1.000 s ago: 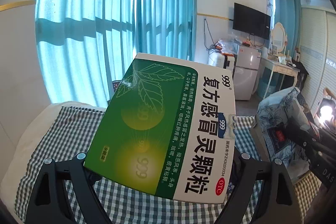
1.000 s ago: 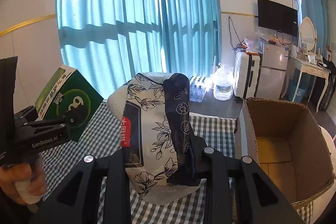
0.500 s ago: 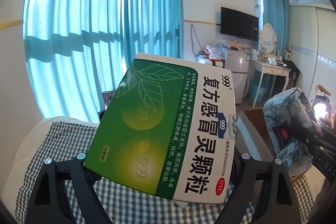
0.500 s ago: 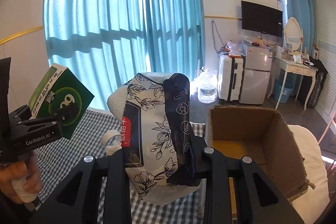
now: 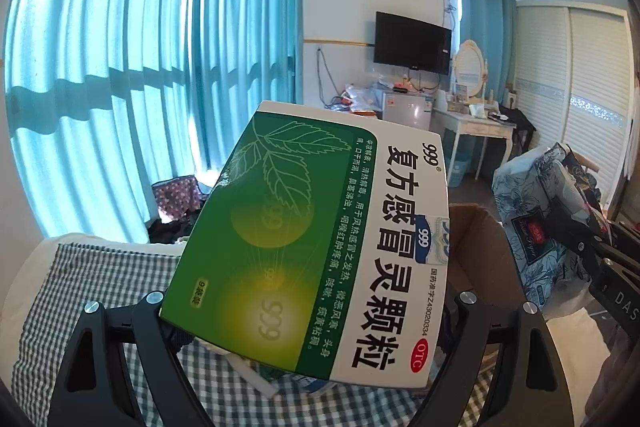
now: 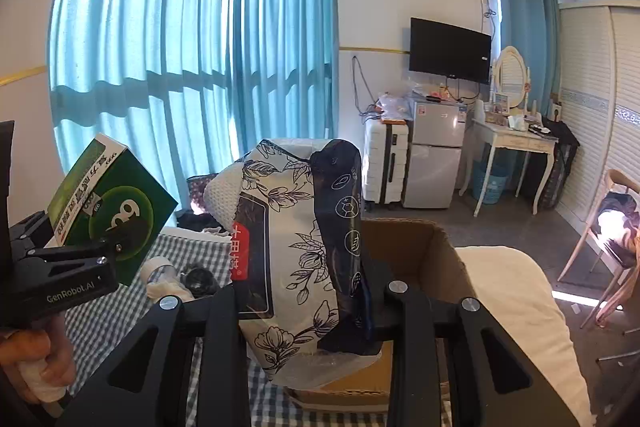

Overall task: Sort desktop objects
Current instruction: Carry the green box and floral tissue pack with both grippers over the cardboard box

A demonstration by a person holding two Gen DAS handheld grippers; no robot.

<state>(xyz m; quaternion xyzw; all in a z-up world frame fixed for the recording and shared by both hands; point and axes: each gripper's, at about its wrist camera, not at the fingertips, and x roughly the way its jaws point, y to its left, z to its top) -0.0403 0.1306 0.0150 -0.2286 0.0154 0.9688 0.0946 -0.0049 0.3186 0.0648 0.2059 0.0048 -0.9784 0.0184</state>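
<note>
My left gripper (image 5: pixel 308 311) is shut on a wide green and white medicine box (image 5: pixel 316 239), held tilted above the checked tablecloth (image 5: pixel 88 291). The same medicine box (image 6: pixel 108 203) shows at the left of the right wrist view, in the left gripper (image 6: pixel 64 267) held by a hand (image 6: pixel 36 359). My right gripper (image 6: pixel 304 303) is shut on a floral tissue pack (image 6: pixel 300 247) in black, white and navy. That tissue pack (image 5: pixel 536 223) appears at the right of the left wrist view. An open cardboard box (image 6: pixel 424 255) stands just behind the tissue pack, and its rim (image 5: pixel 476 223) peeks out beside the medicine box.
A small bottle (image 6: pixel 160 271) and dark bits lie on the checked cloth (image 6: pixel 188 251). A white cushion (image 6: pixel 516 299) is right of the cardboard box. Teal curtains (image 6: pixel 192 59), a fridge (image 6: pixel 436 155), a suitcase (image 6: pixel 386 163), a dressing table (image 6: pixel 516 139) and a chair (image 6: pixel 612 227) stand beyond.
Both views have swung to the right across the room and risen a little. The cardboard box has come from the right to sit behind the tissue pack. Both grips are unchanged.
</note>
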